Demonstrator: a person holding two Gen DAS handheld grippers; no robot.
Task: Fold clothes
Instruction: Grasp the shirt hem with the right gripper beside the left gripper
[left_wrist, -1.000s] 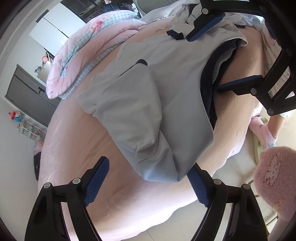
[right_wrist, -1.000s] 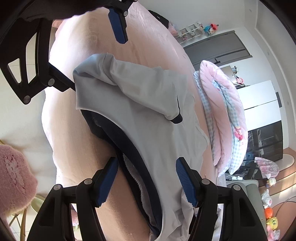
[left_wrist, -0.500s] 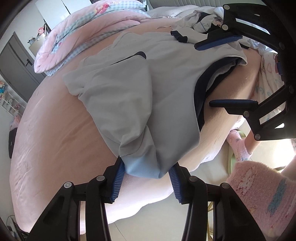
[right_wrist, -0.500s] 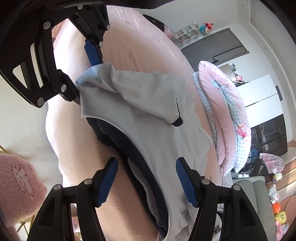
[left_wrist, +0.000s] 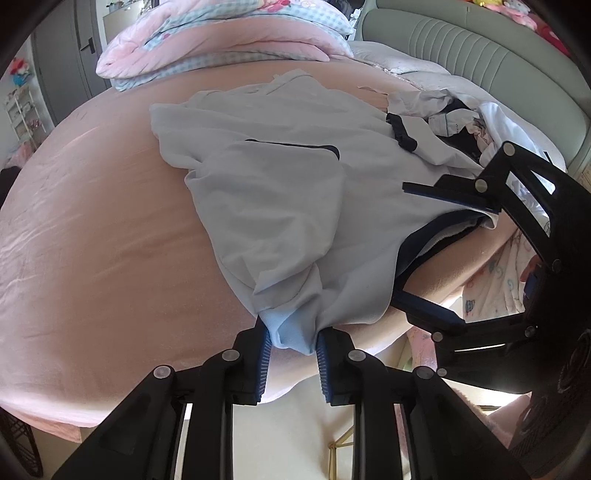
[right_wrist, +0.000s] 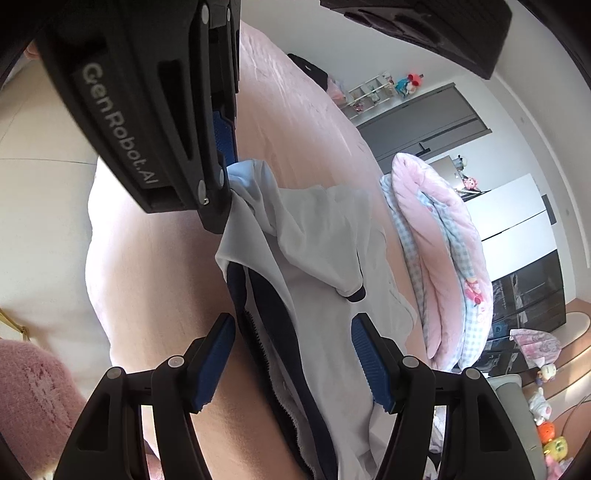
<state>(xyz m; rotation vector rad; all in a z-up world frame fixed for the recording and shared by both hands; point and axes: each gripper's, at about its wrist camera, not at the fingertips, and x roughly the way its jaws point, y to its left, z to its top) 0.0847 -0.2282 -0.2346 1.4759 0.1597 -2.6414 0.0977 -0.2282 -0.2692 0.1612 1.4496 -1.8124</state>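
My main worry is the left gripper (left_wrist: 291, 345): its jaws pinch only a small bunched bit of the pale blue cuff, right at the bed's (left_wrist: 92, 240) near edge. If I lift fast, I judge that bunch could slide out, or the pull could drag the whole garment (left_wrist: 295, 206) off the mattress toward the floor. The other risk is the right gripper (right_wrist: 293, 360). Its jaws are spread wide on either side of the navy hem (right_wrist: 273, 332), gripping nothing, so any pull from the left side alone would skew the cloth instead of folding it square.

The garment is a light grey top with navy trim, lying on the pink sheet near the bed's front edge. One sleeve is already laid across the body, with soft wrinkles running toward the pinched cuff. The hem shows a dark band and a white inner lining peeking out. A heap of other clothes (left_wrist: 458, 114) sits beyond it, near the headboard, and a folded pink quilt (left_wrist: 229, 40) lies at the far side.
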